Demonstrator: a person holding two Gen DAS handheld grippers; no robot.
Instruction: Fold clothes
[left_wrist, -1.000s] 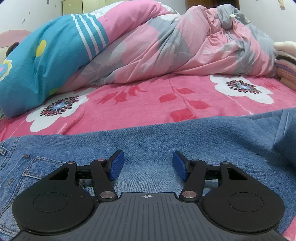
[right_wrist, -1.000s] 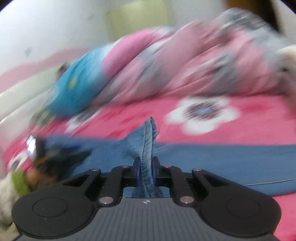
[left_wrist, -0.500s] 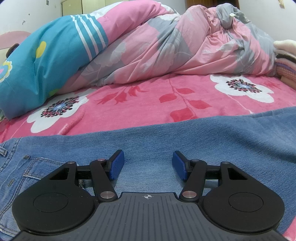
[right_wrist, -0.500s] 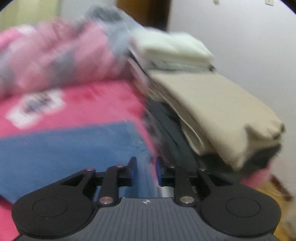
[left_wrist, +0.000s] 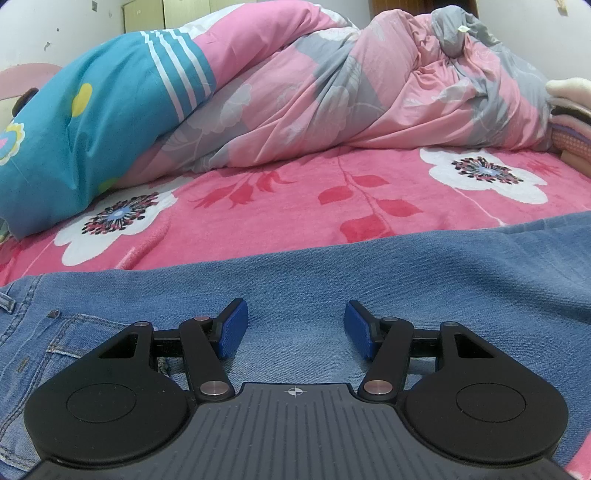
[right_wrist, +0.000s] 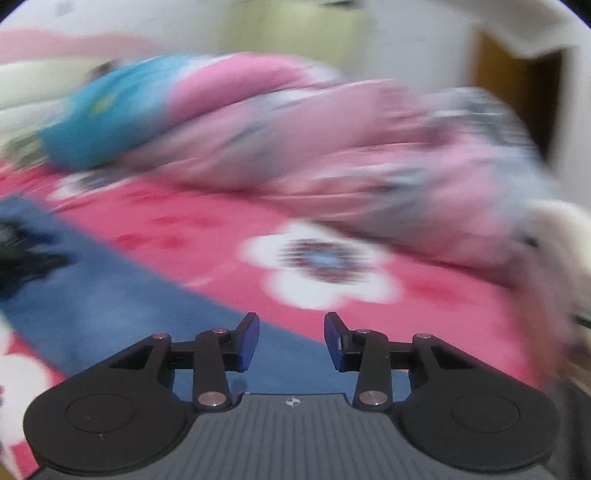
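Two grippers are in play, and neither grips cloth at this moment. The left gripper (left_wrist: 295, 334) sits low over the jeans (left_wrist: 332, 295), its blue pads (left_wrist: 232, 334) set wide apart with bare denim between them and nothing pinched. The right gripper (right_wrist: 291, 341) has its jaws opening; its pads (right_wrist: 247, 341) stand moderately apart with only air between them, above the near edge of the denim (right_wrist: 110, 306).

Location of the workpiece: the jeans lie flat across the near part of the bed, running left to right, with a pocket and rivet (left_wrist: 54, 314) at the near left.

Procedure note, as a judgement: the current step appears to be re-positioning for the next fold.
- Bring the right gripper down onto a hem or seam edge before closing, so both layers are caught.
- Hold the left gripper steady on the cloth as an anchor, to prevent the lower layer from sliding.
- Lift only enough to clear the surface; plush bedding tends to drag denim.

Surface: a pink floral blanket (left_wrist: 295, 206), soft and uneven. A bundled quilt (left_wrist: 332, 92) lies at the far side. Folded items (left_wrist: 569, 110) sit at the far right. The right view is motion-blurred; fine detail there cannot be confirmed.
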